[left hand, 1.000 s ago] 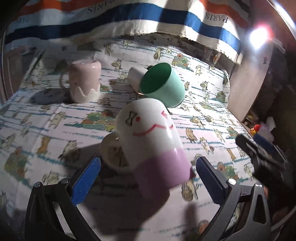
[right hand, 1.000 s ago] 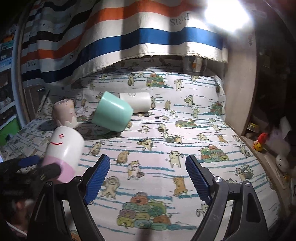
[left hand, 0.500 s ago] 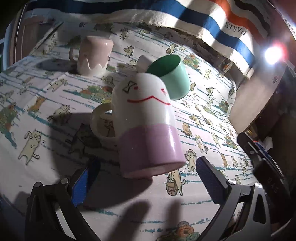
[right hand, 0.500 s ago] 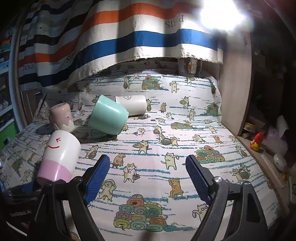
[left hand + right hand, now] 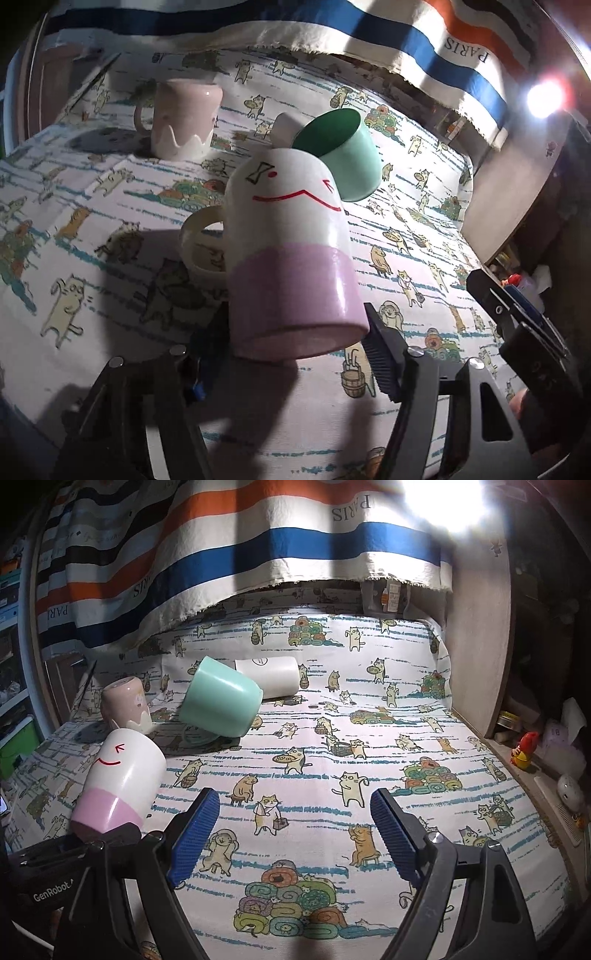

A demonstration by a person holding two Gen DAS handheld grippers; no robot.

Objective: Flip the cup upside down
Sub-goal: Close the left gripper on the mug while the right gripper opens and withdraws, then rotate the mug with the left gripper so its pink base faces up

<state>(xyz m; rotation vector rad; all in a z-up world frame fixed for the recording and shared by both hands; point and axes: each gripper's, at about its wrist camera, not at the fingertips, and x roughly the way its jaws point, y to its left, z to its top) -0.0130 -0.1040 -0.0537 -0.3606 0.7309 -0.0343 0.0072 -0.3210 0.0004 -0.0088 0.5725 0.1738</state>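
Now that the left tongs (image 5: 295, 354) have closed from wide open a second ago onto the cup's lilac end, the cup (image 5: 288, 251) is clenched between them, its white smiley end pointing away toward 12 o'clock and tilted up off the desk (image 5: 332, 775). In the right view the cup (image 5: 118, 779) sits at 9 o'clock, leaning, lilac end low in the left tongs. I judge the grasp made and the turn-over about to start; which end is the mouth I cannot tell.

The right tongs (image 5: 291, 834) hang released over bare cloth, holding nothing.

Room is tight ahead: a green cup (image 5: 340, 158) lies on its side just beyond at 1 o'clock, a pink mug (image 5: 184, 122) stands at 11 o'clock, and a white cup (image 5: 269, 675) lies behind the green one. The handle (image 5: 201, 247) juts toward 9 o'clock. Open cloth lies toward 3 o'clock, up to the wooden side wall (image 5: 476, 664).
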